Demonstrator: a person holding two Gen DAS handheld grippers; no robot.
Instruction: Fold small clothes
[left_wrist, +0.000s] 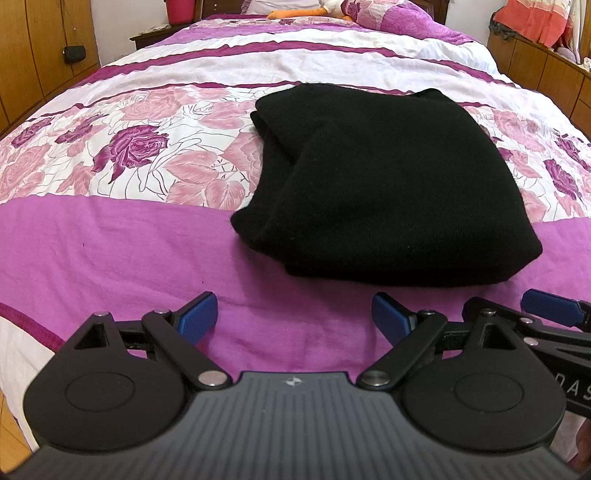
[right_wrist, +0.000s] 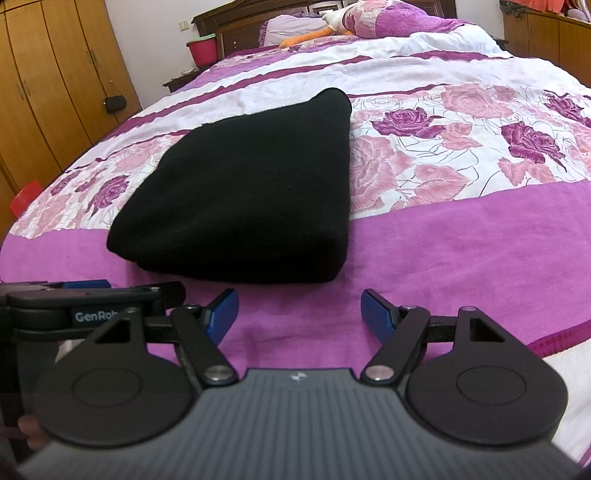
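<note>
A black garment (left_wrist: 391, 192) lies folded into a thick rectangle on the floral bedspread (left_wrist: 147, 155); it also shows in the right wrist view (right_wrist: 243, 192). My left gripper (left_wrist: 295, 315) is open and empty, hovering over the purple band just in front of the garment's near edge. My right gripper (right_wrist: 299, 312) is open and empty, also just short of the near edge, to the right of the left one. The right gripper's blue fingertip (left_wrist: 550, 306) shows at the left view's right edge, and the left gripper's body (right_wrist: 88, 306) shows at the right view's left edge.
Wooden wardrobes (right_wrist: 48, 81) stand along the left wall with a small black bag (right_wrist: 113, 104) hanging. A pink bucket (right_wrist: 202, 50) sits on a nightstand by the headboard. Pillows and an orange toy (left_wrist: 295, 13) lie at the far end. Wooden furniture (left_wrist: 543, 70) runs along the right.
</note>
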